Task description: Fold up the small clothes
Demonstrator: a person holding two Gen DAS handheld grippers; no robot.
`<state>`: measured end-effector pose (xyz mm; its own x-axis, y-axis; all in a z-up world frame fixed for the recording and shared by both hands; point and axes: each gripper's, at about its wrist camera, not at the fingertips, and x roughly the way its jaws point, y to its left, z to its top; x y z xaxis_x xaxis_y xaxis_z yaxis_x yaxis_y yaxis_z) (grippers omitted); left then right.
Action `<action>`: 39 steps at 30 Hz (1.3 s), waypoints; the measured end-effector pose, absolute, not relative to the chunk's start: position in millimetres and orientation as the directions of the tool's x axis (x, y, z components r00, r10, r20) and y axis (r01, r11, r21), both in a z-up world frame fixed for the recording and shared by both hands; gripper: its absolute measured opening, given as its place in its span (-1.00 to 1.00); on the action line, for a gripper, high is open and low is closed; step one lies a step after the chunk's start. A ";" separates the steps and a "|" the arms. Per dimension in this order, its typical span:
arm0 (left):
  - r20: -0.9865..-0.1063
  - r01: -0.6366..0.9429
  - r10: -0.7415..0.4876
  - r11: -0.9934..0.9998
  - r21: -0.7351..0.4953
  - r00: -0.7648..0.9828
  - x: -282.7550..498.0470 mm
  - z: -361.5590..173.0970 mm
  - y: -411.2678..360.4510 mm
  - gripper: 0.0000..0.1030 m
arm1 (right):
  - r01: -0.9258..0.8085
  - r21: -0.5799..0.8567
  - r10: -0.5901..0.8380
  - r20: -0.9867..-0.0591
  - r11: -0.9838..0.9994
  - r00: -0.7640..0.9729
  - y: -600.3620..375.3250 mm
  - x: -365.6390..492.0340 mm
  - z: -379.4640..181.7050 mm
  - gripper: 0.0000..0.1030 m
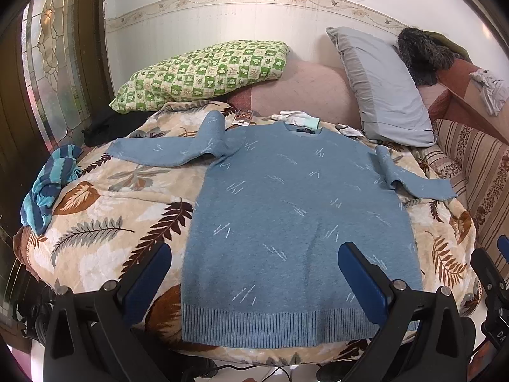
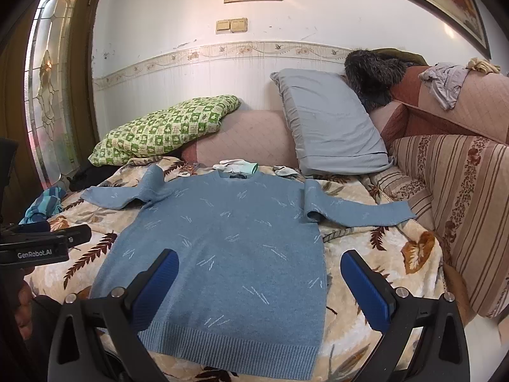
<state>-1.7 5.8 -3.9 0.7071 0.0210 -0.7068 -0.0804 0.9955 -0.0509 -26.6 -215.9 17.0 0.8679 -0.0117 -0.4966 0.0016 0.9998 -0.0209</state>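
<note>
Light-blue knit sweater with pale dash marks lies flat, front up, on the leaf-print beige blanket covering the bed, ribbed hem nearest both cameras, neckline toward the wall. Sleeve on the picture's left is bent back on itself near the shoulder, cuff pointing out left; sleeve on the right is also kinked, cuff reaching toward the striped brown sofa cushion.

Left tool: blue-padded fingers spread wide apart, nothing between the pads, hovering above the hem end of the sweater. One finger is over the blanket, the other over the sweater's lower right part. No visible contact with the fabric.

Right tool: fingers likewise wide apart and empty, above the sweater's lower right corner, one finger over the knit, the other over the blanket. The left tool's black body shows at the left edge of the right wrist view, a bit of the person's hand below it.

Behind the neckline: small white-and-mint socks, just beside the collar. Green checked pillow and grey pillow lean against the back. Striped blue-teal cloth is bunched at the blanket's left edge, well apart from the sweater.
</note>
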 end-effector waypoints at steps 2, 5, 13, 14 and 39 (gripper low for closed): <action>-0.707 -0.080 0.021 0.996 -0.050 0.707 -1.8 -4.2 6.0 1.00 | 0.003 -0.021 -0.013 -0.498 1.000 0.867 -216.7 -27.0 16.4 1.00; -0.707 -0.080 0.021 0.996 -0.050 0.707 -1.8 -4.4 6.3 1.00 | 0.005 -0.021 -0.015 -0.499 1.000 0.866 -217.0 -26.7 16.2 1.00; -0.713 -0.080 0.024 0.996 -0.046 0.701 -1.7 -7.3 6.5 1.00 | 0.009 -0.019 -0.017 -0.505 1.000 0.863 -219.6 -26.0 14.8 1.00; -0.712 -0.081 0.024 0.996 -0.046 0.701 -1.8 -7.6 6.4 1.00 | 0.008 -0.018 -0.016 -0.505 1.000 0.863 -219.8 -25.9 14.8 1.00; -0.721 -0.091 0.040 0.995 -0.032 0.691 -2.6 -8.8 6.8 1.00 | 0.005 -0.014 -0.012 -0.510 1.000 0.860 -216.1 -24.3 12.6 1.00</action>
<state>-2.6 6.8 -8.8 0.6913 0.0399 -0.7214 -0.0910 0.9953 -0.0321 -24.3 -216.1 12.6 0.8599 -0.0118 -0.5103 0.0052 0.9999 -0.0143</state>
